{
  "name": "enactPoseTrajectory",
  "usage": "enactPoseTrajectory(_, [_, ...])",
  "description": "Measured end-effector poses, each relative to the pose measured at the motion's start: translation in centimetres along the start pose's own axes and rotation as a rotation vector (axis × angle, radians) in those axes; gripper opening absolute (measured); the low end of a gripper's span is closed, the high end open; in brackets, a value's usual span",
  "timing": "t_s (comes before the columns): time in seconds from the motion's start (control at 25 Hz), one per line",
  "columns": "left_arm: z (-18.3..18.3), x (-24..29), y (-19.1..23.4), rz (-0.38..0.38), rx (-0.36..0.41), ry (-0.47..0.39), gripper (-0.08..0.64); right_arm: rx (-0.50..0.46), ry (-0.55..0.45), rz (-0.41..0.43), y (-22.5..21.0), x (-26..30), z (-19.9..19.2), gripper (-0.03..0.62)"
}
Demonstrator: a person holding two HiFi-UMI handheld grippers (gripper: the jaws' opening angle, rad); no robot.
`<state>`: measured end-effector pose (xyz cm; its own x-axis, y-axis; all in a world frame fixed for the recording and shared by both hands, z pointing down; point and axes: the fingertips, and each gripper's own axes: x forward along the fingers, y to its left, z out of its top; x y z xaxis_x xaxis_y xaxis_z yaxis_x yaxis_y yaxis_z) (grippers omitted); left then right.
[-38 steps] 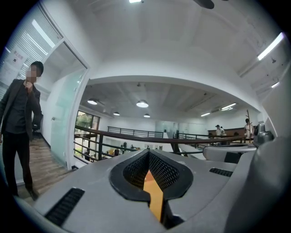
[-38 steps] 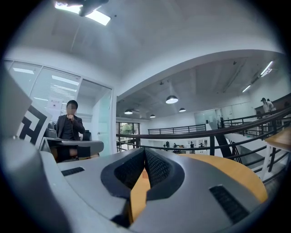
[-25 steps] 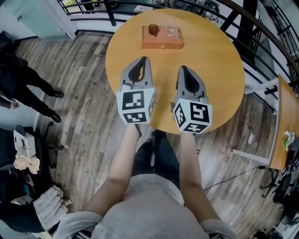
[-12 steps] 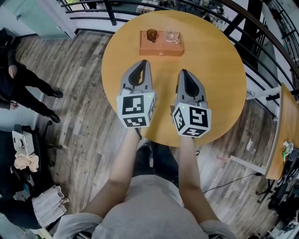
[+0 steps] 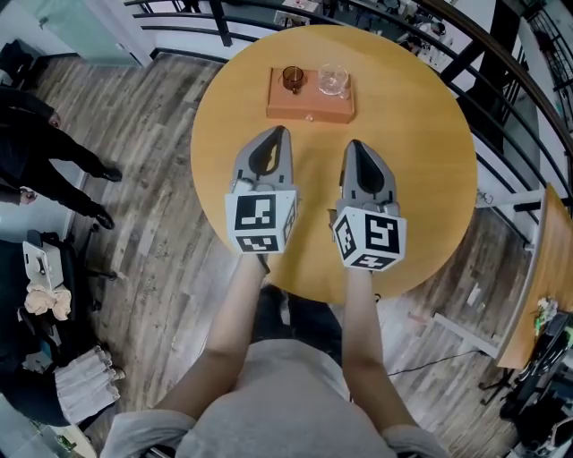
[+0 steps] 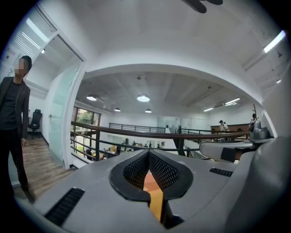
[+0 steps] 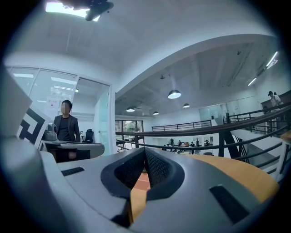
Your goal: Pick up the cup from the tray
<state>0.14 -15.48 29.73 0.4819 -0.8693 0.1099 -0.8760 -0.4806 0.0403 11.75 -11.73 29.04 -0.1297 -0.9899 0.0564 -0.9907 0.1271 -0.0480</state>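
An orange-brown tray [image 5: 310,107] sits at the far side of the round wooden table [image 5: 421,152]. On it stand a small brown cup [image 5: 293,79] at the left and a clear glass cup [image 5: 333,80] at the right. My left gripper [image 5: 283,132] hovers just short of the tray's near edge, below the brown cup, shut with nothing in it. My right gripper [image 5: 354,143] is beside it, a little nearer to me, also shut and empty. In the left gripper view the left gripper [image 6: 148,152] has its jaw tips together, as does the right gripper [image 7: 144,149] in the right gripper view.
A black railing [image 5: 224,18] runs behind the table. A person in dark clothes [image 5: 49,161] stands on the wooden floor at the left. The edge of another table [image 5: 537,268] shows at the right. Bare tabletop lies on both sides of the tray.
Both grippers have moved forward over the table and stand a little closer to the tray. Both stay shut. The cups and tray have not moved on the table.
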Motion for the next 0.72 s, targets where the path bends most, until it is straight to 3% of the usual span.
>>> enactPoseTrajectory(0.44, [0.1,4.2,-0.6,0.023,0.015,0.007,0.005,-0.005,0.0,0.062,-3.2,3.9,0.4,0.006])
enactPoseTrajectory(0.72, [-0.6,6.0,0.3,0.034,0.015,0.018,0.005,0.004,0.036,0.066,-4.3,6.1,-1.5,0.006])
